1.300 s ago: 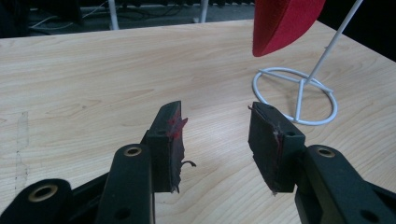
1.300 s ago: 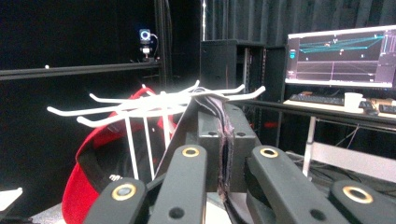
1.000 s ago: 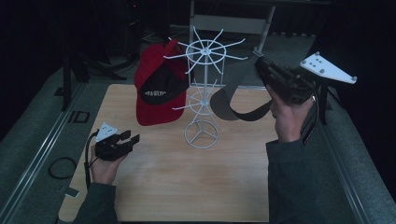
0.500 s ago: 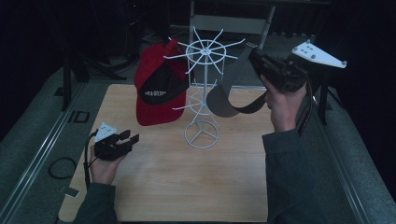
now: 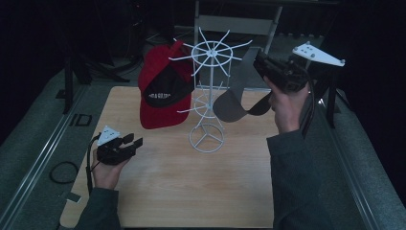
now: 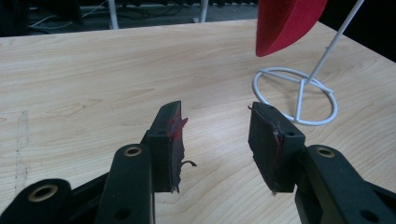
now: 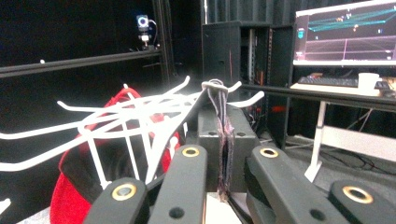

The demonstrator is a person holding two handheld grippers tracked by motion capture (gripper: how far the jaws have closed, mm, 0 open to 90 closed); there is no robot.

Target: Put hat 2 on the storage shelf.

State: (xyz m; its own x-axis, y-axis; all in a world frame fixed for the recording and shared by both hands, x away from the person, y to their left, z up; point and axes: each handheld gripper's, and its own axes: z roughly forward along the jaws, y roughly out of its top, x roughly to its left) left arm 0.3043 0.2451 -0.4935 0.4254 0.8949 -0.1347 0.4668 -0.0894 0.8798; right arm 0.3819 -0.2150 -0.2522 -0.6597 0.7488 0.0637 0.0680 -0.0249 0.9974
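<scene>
A white wire rack (image 5: 207, 96) stands mid-table, and a red and black cap (image 5: 163, 91) hangs on its left side. My right gripper (image 5: 259, 61) is raised at the rack's upper right, shut on the fabric of a grey cap (image 5: 237, 100) that hangs below it. In the right gripper view the pinched fabric (image 7: 222, 112) rises between the jaws of the right gripper (image 7: 224, 154), up against a hook tip of the rack (image 7: 140, 116). My left gripper (image 5: 134, 140) is held low over the table's left side, open and holding nothing (image 6: 215, 135).
The wooden table (image 5: 191, 182) has bare room in front of the rack's ring base (image 6: 299, 93). The red cap's brim (image 6: 285, 23) hangs above that base. A dark frame and a monitor (image 7: 345, 32) stand beyond the table. A cable loop (image 5: 62, 171) lies left of the table.
My right gripper has carried the grey cap left, closer to the rack's top hooks. The left gripper has stayed where it was.
</scene>
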